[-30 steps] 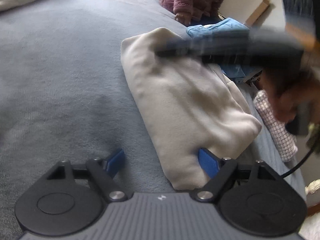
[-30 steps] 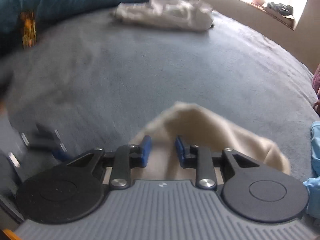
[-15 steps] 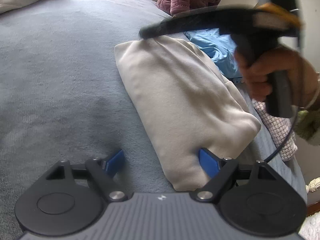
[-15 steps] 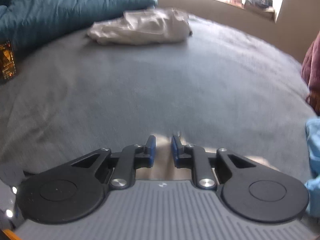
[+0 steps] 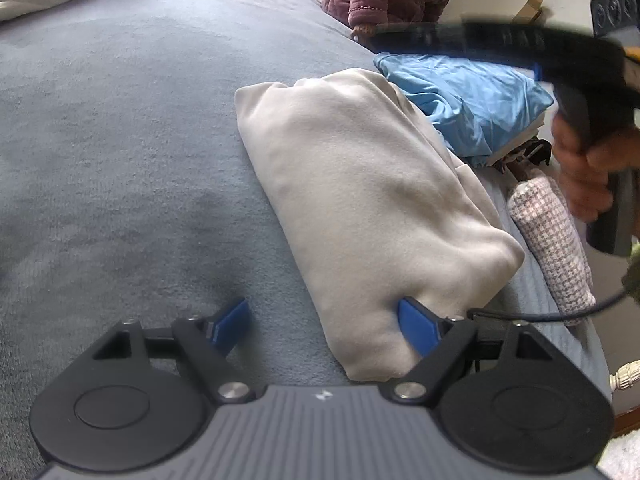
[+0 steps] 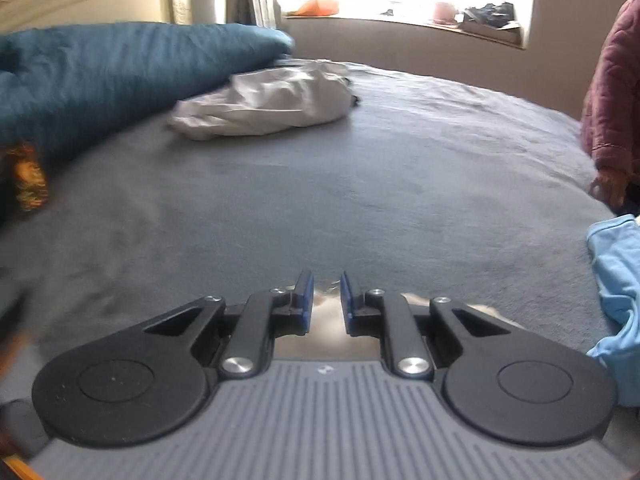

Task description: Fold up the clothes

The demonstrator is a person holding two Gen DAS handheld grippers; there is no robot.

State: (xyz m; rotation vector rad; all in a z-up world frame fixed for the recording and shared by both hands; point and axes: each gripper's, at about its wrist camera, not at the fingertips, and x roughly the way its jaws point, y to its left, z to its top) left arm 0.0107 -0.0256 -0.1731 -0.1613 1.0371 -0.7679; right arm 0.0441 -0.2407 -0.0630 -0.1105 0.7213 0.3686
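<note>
A folded cream garment point(image 5: 360, 200) lies on the grey-blue blanket point(image 5: 120, 160). My left gripper point(image 5: 320, 308) stands open wide at its near end. The right fingertip point(image 5: 412, 320) touches the garment's edge and the left one rests over bare blanket. My right gripper point(image 5: 400, 34), blurred and held by a hand point(image 5: 580, 176), hovers above the garment's far end, over the light blue clothes point(image 5: 472, 100). In the right wrist view my right gripper point(image 6: 325, 280) has its jaws a narrow gap apart with nothing pinched. A strip of the cream garment point(image 6: 494, 315) shows beneath it.
A crumpled white garment point(image 6: 268, 104) lies far across the bed beside a teal duvet point(image 6: 100, 72). A person in a maroon quilted jacket point(image 6: 612, 100) stands at the bed's far side. A checked cloth point(image 5: 552, 240) lies at the right edge.
My right gripper has lifted off the cream garment and swung up and right, its jaws narrowing. The garment has settled flat. My left gripper has not moved.
</note>
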